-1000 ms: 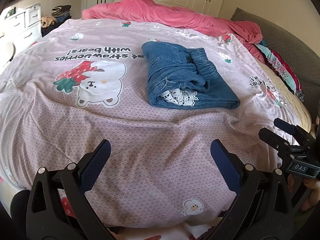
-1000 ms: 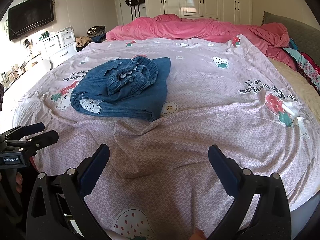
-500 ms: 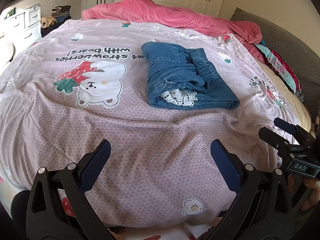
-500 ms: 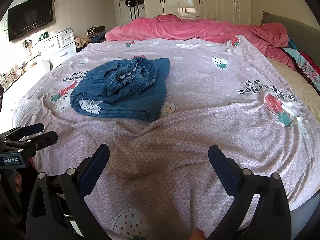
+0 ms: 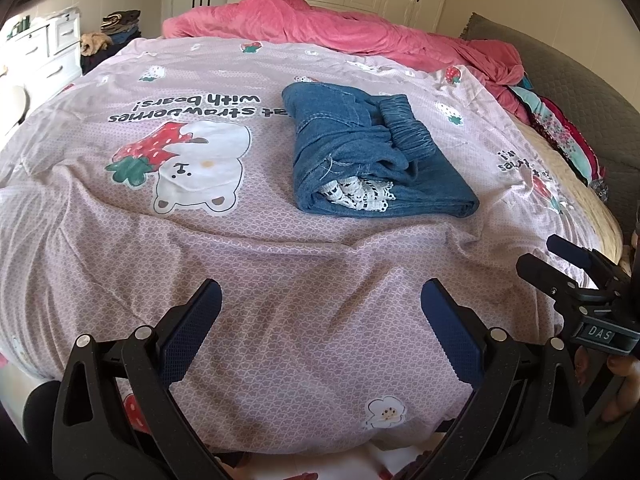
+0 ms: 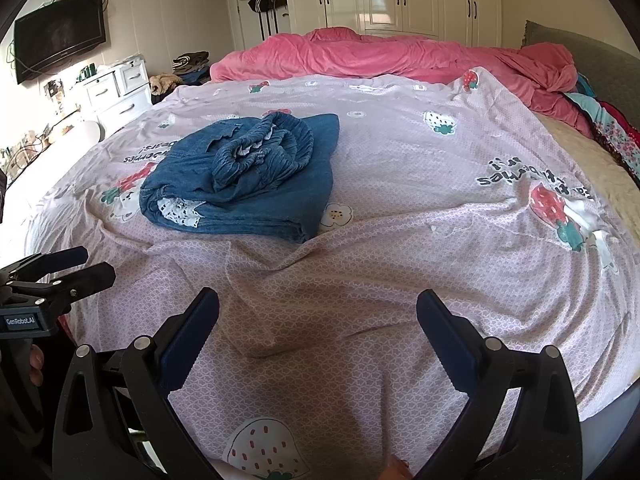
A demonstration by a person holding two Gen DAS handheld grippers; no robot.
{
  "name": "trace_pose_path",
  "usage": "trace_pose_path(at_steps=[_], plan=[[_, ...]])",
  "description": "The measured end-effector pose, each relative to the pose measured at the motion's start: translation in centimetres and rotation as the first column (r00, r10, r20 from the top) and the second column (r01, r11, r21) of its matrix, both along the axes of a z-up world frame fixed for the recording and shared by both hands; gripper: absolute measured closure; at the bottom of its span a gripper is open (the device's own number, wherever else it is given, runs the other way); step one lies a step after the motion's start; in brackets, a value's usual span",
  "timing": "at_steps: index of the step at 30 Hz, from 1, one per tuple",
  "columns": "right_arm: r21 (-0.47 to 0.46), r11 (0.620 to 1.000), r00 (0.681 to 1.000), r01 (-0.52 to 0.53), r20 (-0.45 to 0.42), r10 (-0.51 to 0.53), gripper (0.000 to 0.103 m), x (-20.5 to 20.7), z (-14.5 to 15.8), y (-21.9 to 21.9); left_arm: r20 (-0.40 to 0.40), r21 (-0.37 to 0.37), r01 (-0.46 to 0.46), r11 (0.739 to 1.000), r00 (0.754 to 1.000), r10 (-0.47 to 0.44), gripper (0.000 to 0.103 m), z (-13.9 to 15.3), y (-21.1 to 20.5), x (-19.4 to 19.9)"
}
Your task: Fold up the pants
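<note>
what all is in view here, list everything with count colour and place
folded blue denim pants: one, blue with white lace trim, on the bed, nearer the left gripper's side
pink printed bedsheet: one, pale pink with strawberries and bears, covering the bed
crumpled pink duvet: one, pink, far edge of the bed
white wardrobe: one, white, back wall
black wall television: one, black, wall at left
white drawer unit: one, white, under the television
left gripper: one, black with blue pads, open, empty
right gripper: one, black with blue pads, open, empty
</note>
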State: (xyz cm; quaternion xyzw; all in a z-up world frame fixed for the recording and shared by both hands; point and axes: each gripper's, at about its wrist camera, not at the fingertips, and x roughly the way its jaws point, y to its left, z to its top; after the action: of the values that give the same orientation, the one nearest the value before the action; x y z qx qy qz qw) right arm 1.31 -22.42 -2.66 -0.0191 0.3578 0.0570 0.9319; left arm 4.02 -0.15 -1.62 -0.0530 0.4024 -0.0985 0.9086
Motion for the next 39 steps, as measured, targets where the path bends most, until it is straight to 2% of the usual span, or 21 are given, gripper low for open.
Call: trace_pose_path(at_steps=[20,23,27,29,33,35,39], plan=[[-0.008,1.0,1.0,0.008,-0.022,-0.008,0.004,0.2,-0.2,0.2,-0.001,-0.044,0.052,0.998,0.999,-0.052,0.009,0.4,0.1,0.1],[-0.005,1.0,1.0,0.008,-0.03,-0.008,0.004,0.5,-0.2,0.0,0.006,-0.016,0.053,0.998,0.999,-0.053,0.009,0.8,-0.1,0.2],[-0.005,1.0,0.999,0.017,-0.027,-0.018,0.004,0.8,0.1,-0.7,-0.028,0.071,-0.003,0.997,1.0,0.005,0.009,0.5,-0.4,0.8],[-0.011,1.0,0.999,0.028,-0.02,-0.028,0.004,1.0,0.5,-1.3,-0.038,0.074,-0.012,0.997,0.999,0.015,0.009,0.3,0.0,1.1],[-0.007,0.996,0.996,0.085,-0.008,-0.086,0.004,2.0,1.9,-4.7,-0.06,0.023,-0.061,0.998,0.996,0.062,0.009,0.7,2.8,2.6],[-0.029,0.987,0.987,0.157,0.022,-0.156,0.004,3.0,3.1,-8.0,-0.063,0.065,-0.134,0.989,0.988,0.138,0.009,0.9,5.6,4.5],[-0.128,0.948,0.956,0.292,0.014,-0.293,0.004,6.6,4.1,-15.4,-0.1,0.108,-0.242,0.964,0.962,0.253,0.009,0.7,11.9,9.4]])
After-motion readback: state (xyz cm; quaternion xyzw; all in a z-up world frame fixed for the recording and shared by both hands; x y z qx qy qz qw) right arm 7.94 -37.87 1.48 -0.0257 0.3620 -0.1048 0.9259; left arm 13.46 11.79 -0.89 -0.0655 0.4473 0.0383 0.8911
